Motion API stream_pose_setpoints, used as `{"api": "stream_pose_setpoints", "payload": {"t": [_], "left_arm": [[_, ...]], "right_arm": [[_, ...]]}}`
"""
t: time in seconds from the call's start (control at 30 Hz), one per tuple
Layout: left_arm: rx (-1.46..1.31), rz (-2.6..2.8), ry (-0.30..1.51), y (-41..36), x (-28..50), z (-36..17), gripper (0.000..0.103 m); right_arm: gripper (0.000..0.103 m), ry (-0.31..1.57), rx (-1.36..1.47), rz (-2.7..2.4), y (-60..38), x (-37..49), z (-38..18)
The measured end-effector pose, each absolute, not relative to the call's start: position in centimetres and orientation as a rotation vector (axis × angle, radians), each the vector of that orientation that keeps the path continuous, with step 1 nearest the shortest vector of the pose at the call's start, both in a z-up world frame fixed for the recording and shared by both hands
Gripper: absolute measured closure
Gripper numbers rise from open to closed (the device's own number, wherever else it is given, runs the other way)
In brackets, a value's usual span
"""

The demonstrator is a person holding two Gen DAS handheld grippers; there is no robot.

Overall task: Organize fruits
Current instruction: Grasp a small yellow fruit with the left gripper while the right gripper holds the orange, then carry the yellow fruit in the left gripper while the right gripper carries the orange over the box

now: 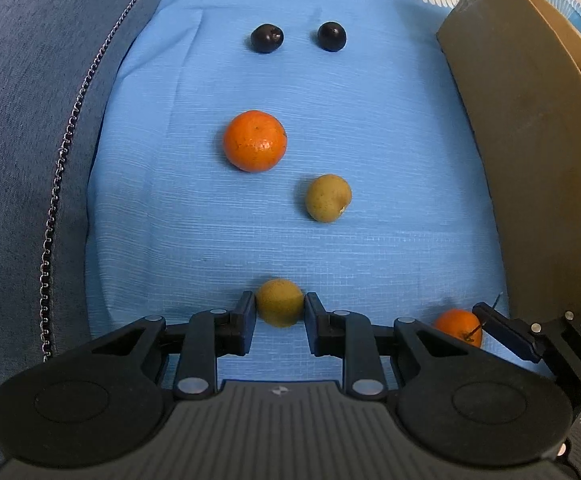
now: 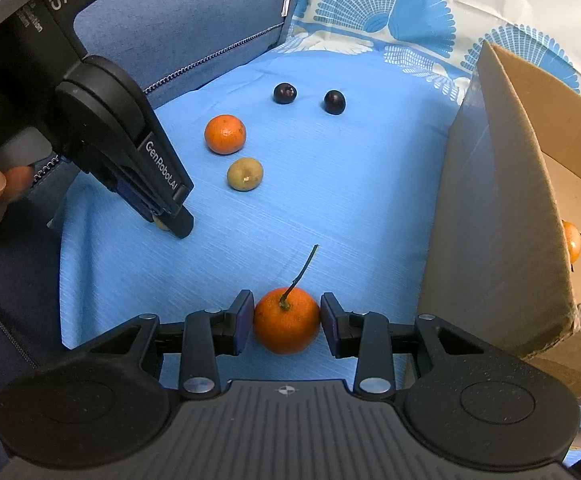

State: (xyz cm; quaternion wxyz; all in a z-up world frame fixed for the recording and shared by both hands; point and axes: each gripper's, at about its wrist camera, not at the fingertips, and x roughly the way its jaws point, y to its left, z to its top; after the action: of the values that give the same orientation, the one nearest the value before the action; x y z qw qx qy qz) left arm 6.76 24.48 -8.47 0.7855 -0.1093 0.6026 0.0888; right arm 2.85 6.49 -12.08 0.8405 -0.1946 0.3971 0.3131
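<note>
left claw (image 1: 279, 308): clamped on a small round yellow-green fruit (image 1: 279, 307) on the blue cloth (image 1: 390, 160) | right claw (image 2: 286, 318): pads against a stemmed orange mandarin (image 2: 286, 320) on the cloth | loose: larger orange mandarin (image 1: 255, 141) at 12 o'clock of left claw, second yellow-green fruit (image 1: 327, 198) at 1, two dark round plums (image 1: 266, 38) beyond | brown cardboard box (image 2: 502, 208) at 2 o'clock of right claw

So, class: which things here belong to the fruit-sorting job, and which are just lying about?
Job: held yellow fruit; held stemmed orange; loose orange; loose yellow fruit; two dark fruits; box; boxed orange.
Lying about: blue cloth; grey cushion.
</note>
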Motion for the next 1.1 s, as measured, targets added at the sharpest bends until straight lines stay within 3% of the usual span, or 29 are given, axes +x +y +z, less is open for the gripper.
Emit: {"api": "stream_pose_setpoints", "payload": {"t": [0.47, 0.9, 1.1], "left_arm": [[-0.241, 0.17, 1.218, 24.1, 5.7, -7.1, 0.075], [-0.079, 0.12, 0.916, 21.0, 2.3, -2.9, 0.075], [-0.073, 0.132, 0.914, 20.8, 2.3, -3.0, 0.075]], "right_arm": [[0.065, 0.744, -0.374, 0.662, 5.6, 1.7, -10.5], [0.065, 0.575, -0.338, 0.698, 3.5, -1.2, -6.5], [0.065, 0.52, -0.274, 0.69, 1.2, -2.2, -4.3]]}}
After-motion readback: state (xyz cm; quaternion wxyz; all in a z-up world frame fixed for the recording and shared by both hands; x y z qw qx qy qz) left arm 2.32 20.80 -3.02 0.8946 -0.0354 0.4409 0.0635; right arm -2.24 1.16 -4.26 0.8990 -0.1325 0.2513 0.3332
